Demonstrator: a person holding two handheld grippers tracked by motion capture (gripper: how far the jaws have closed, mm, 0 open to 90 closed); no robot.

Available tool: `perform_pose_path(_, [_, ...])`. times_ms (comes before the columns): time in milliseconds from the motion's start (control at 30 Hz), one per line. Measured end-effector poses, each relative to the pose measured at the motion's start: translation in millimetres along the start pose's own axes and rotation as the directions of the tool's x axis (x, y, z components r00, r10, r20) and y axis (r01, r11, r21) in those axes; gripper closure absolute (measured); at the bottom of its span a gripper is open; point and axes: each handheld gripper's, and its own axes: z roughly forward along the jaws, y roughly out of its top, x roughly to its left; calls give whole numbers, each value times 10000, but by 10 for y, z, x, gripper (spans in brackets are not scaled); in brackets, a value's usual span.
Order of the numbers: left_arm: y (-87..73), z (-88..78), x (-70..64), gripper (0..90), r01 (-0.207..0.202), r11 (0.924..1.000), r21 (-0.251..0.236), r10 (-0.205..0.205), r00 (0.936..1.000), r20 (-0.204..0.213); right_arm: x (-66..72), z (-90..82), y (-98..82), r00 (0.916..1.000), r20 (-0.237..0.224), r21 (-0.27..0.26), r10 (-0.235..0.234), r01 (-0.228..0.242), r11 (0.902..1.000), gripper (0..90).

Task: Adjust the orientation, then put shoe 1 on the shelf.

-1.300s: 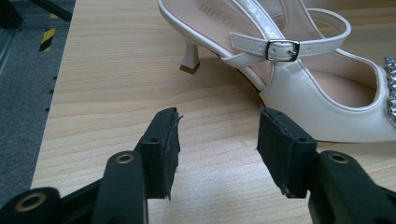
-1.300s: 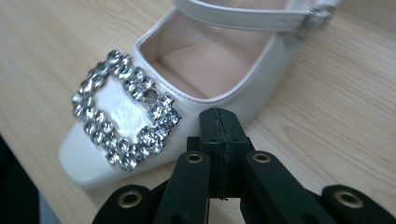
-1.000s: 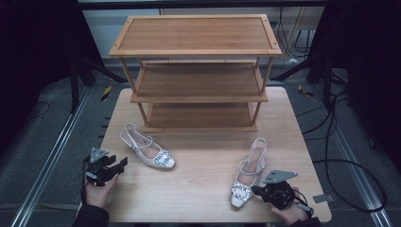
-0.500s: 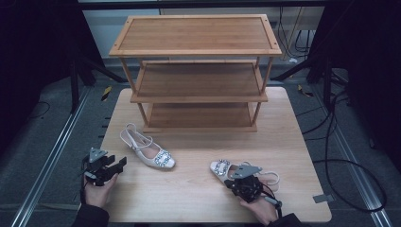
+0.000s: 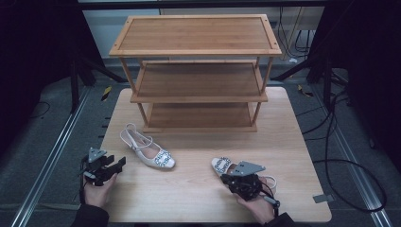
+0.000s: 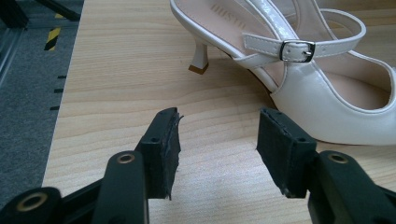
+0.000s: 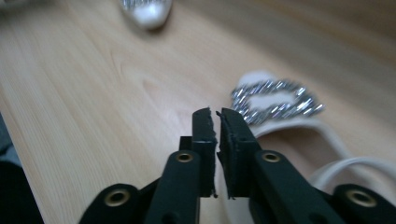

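Shoes: two white heeled sandals with ankle straps and glittering buckle trim on the toe, both lying on the table (image 5: 302, 142) in front of the wooden shelf rack (image 5: 196, 71).
Left shoe (image 5: 147, 152): it lies on the left half of the table, heel toward the rack and toe toward the middle; in the left gripper view you see its short heel, buckled strap and pale insole just beyond your left tool.
Right shoe (image 5: 226, 166): it sits near the front edge on the right half, its jewelled toe pointing left, the rear partly hidden under your right tool; the straps loop out to the right.
Left tool (image 5: 105, 166): you hold it at the front left corner of the table, jaws about half open with bare wood between the pads (image 6: 164, 148); it touches nothing and stands just short of the left shoe.
Right tool (image 5: 241, 182): its jaws have just been opening, yet only a thin slit parts the pads (image 7: 205, 135). Nothing sits between them. It hovers over the right shoe, the buckle trim (image 7: 275, 103) just beyond the tips; contact with the shoe cannot be told.
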Motion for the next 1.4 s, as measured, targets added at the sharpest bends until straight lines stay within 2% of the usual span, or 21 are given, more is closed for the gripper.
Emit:
perform_pose_path(100, [-1,9,3,475,-4,10000,0,4,10000,43,-102,-184,52,9995,102,-941,296,-286,9952,728])
perform_pose_path(200, [-7,14,15,473,25,10000,20,-26,10000,70,-224,-354,76,9981,415,-1534,461,-392,9874,608])
perform_pose_path(267, [-11,15,26,470,60,10000,-3,-60,9999,88,-313,-451,80,9953,763,-1859,595,-445,9816,509])
perform_pose_path(300, [-12,15,30,468,72,10000,6,-72,9999,80,-398,-527,78,9932,901,-1952,732,-544,9792,414])
perform_pose_path(333, [-13,15,33,468,77,10000,1,-77,9999,73,-398,-527,78,9932,901,-1952,732,-544,9792,414])
perform_pose_path(367, [-13,13,34,466,67,10000,-5,-67,10000,73,-462,-588,66,9917,1020,-1935,782,-573,9794,370])
perform_pose_path(400, [-12,13,32,466,54,10000,-12,-54,10000,79,-462,-588,66,9917,1020,-1935,782,-573,9794,344])
perform_pose_path(433, [-11,13,29,464,35,10000,-20,-35,10000,79,-512,-641,44,9914,1055,-1873,773,-566,9807,277])
perform_pose_path(533, [-11,13,21,462,7,10000,-7,-7,10000,83,-551,-693,1,9896,1282,-1842,659,-416,9820,238])
perform_pose_path(767, [-15,17,31,459,55,10000,10,-56,10000,39,-640,-776,-211,9915,1254,-1542,336,-140,9879,116])
perform_pose_path(800, [-14,15,30,459,49,10000,-3,-49,10000,41,-644,-776,-275,9929,1157,-1254,277,-131,9920,107])
perform_pose_path(1033, [-15,29,32,459,19,10000,49,-19,10000,84,-626,-772,-448,9940,1016,-781,404,-325,9964,66])
perform_pose_path(1267, [-12,17,20,459,-31,10000,18,31,10000,37,-565,-662,-478,9970,765,-93,-144,151,9998,50])
perform_pose_path(1367, [-10,21,11,459,-58,10000,23,58,10000,19,-571,-574,-529,9973,674,340,-290,268,9991,50])
perform_pose_path(1400, [-10,21,10,459,-78,10000,34,78,10000,23,-571,-574,-529,9973,674,340,-290,268,9991,50])
